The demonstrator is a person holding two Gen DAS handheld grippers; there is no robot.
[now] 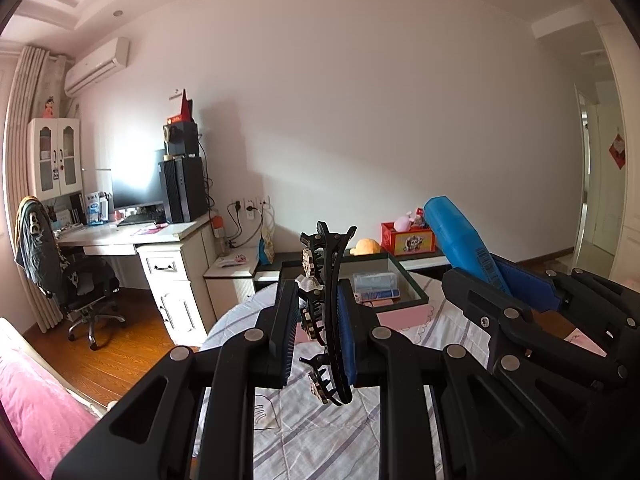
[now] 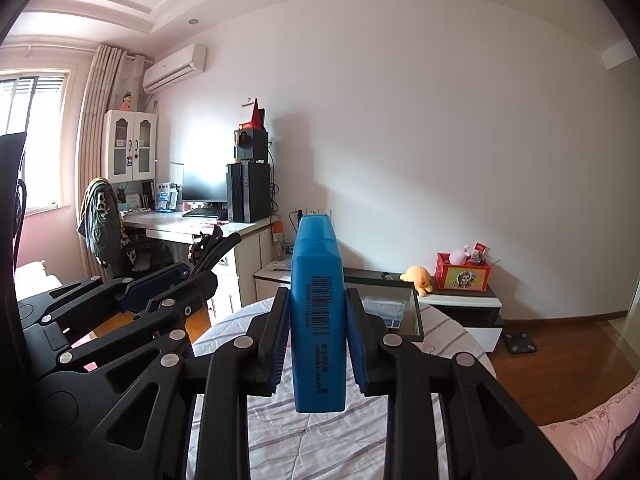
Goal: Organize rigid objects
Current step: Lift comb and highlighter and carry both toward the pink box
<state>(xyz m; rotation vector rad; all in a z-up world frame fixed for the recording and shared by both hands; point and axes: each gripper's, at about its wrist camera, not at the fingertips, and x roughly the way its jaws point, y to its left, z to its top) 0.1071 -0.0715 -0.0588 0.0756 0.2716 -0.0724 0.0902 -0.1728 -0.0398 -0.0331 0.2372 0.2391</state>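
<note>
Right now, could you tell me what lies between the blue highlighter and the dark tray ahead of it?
Only the striped bedspread; the right wrist view shows nothing else between the blue highlighter and the dark tray.

A blue box (image 2: 318, 320) printed with a black barcode, a black hair clip (image 1: 326, 312) and a white cloth (image 2: 320, 440) striped in lilac were seen.

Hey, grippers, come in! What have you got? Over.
Left gripper shut on hair clip. Right gripper shut on blue marker. Tray ahead, path clear.
</note>
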